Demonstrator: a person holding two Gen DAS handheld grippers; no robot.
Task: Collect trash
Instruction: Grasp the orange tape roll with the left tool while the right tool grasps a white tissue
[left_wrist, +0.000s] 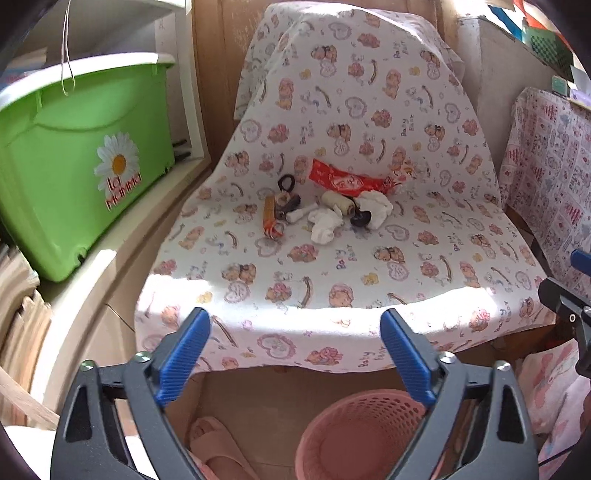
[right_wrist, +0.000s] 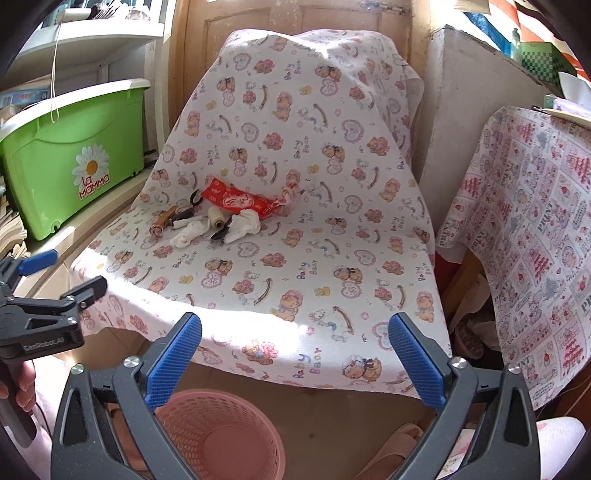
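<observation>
Showing both claws released, jaws spread with nothing between them: left claw (left_wrist: 295, 332) and right claw (right_wrist: 295, 336), each hovering before the near edge of a chair draped in a bear-print cloth (left_wrist: 332, 110). On the cloth-covered seat, toward the backrest, lies the trash: a red wrapper (left_wrist: 349, 180), crumpled white tissues (left_wrist: 325, 225), a thread spool (left_wrist: 338, 201) and a small brown roll (left_wrist: 269, 214). Below the seat's front edge stands a pink mesh basket (right_wrist: 218, 439). Left of the chair sits a green bin (left_wrist: 74, 155).
</observation>
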